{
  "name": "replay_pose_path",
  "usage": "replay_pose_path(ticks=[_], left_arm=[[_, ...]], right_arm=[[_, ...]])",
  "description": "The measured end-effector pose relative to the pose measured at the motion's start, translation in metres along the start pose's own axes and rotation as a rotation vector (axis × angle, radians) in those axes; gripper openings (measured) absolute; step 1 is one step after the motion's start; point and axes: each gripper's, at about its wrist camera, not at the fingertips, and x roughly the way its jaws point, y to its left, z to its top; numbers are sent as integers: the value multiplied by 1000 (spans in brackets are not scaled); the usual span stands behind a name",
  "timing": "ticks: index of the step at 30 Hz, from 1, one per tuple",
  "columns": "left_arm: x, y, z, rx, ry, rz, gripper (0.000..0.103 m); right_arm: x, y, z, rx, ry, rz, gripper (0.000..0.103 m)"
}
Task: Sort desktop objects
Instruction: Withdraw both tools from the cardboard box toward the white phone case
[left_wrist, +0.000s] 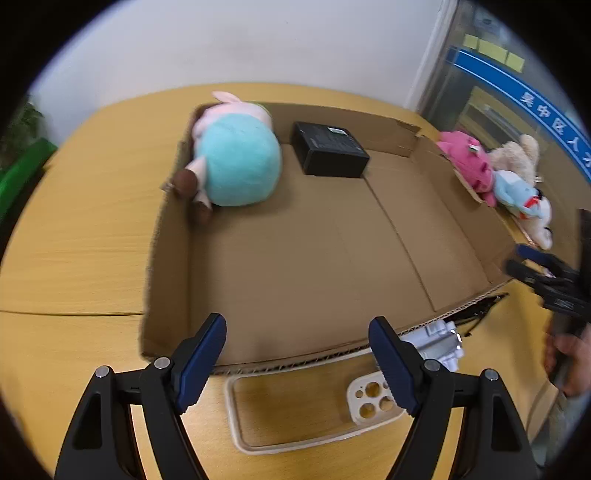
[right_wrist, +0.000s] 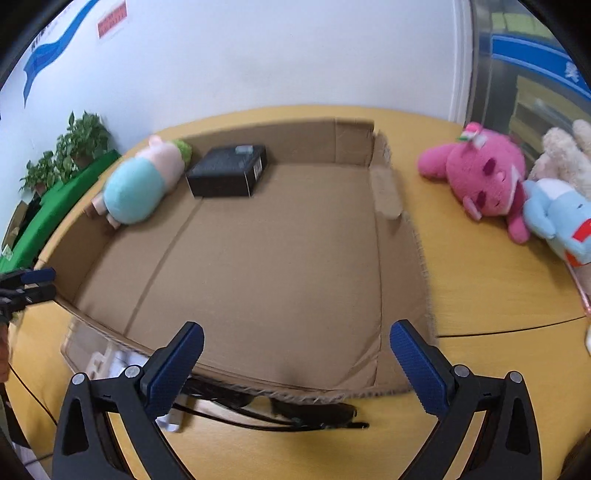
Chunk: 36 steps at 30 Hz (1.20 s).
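Note:
My left gripper (left_wrist: 295, 350) is open with nothing between its fingers, hanging over a white phone case (left_wrist: 306, 410) on the table, just in front of the shallow cardboard box (left_wrist: 314, 251). My right gripper (right_wrist: 297, 350) is also open and holds nothing, above black glasses (right_wrist: 295, 410) at the box's near edge. Inside the box, at the far side, lie a turquoise-and-pink plush pig (left_wrist: 236, 162) (right_wrist: 136, 184) and a black carton (left_wrist: 328, 149) (right_wrist: 229, 170). Each gripper shows at the edge of the other's view, the right gripper (left_wrist: 521, 258) and the left gripper (right_wrist: 29, 284).
A pink plush (right_wrist: 484, 181), a light blue plush (right_wrist: 557, 218) and a beige plush (right_wrist: 565, 151) lie on the wooden table right of the box. A white packet (left_wrist: 439, 343) lies by the box's front edge. Potted plants (right_wrist: 70, 147) stand far left. A hand (left_wrist: 569, 362) shows at the right.

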Motion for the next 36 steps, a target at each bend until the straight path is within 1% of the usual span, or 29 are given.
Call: replay_pose_path(ticks=[1, 2, 3, 5, 7, 9, 11, 14, 18, 19, 23, 26, 28, 30, 32, 34, 36], left_arm=[[-7, -4, 2, -5, -25, 23, 80], [-18, -10, 2, -8, -69, 24, 80], [-27, -14, 0, -12, -109, 24, 80], [-49, -27, -4, -24, -199, 42, 80], [-64, -38, -8, -23, -265, 57, 80], [-75, -50, -14, -25, -324, 85, 80], [-79, -57, -19, -34, -355, 104, 80], [-77, -62, -25, -41, -359, 110, 80], [-72, -67, -39, -47, -348, 95, 80], [-72, -69, -42, -43, -345, 97, 80], [-71, -74, -49, -15, -336, 93, 80], [-77, -80, -54, 1, -365, 108, 80], [-79, -82, -56, 6, -381, 102, 80], [-82, -85, -58, 20, -402, 91, 80], [-84, -88, -59, 29, -414, 88, 80], [-86, -89, -59, 26, -424, 79, 80], [-86, -89, -57, 11, -433, 90, 80]], right_arm=[[-10, 4, 1, -10, -29, -1, 103], [-20, 9, 1, -25, -54, -4, 103], [-35, 19, -1, -52, -96, -7, 103], [-55, 38, -6, -95, -159, -1, 103], [-74, 55, -11, -134, -214, 5, 103], [-88, 74, -17, -164, -256, -7, 103], [-100, 87, -24, -184, -286, -3, 103], [-110, 98, -35, -168, -317, 12, 103], [-108, 101, -49, -109, -318, 50, 103], [-107, 103, -53, -102, -316, 46, 103], [-103, 105, -60, -85, -308, -15, 103], [-109, 108, -62, -91, -335, -46, 103], [-109, 110, -61, -100, -326, -50, 103], [-104, 110, -59, -99, -289, -43, 103], [-98, 107, -58, -81, -255, -15, 103], [-98, 102, -60, -61, -257, 5, 103], [-100, 100, -60, -38, -272, -8, 103]])
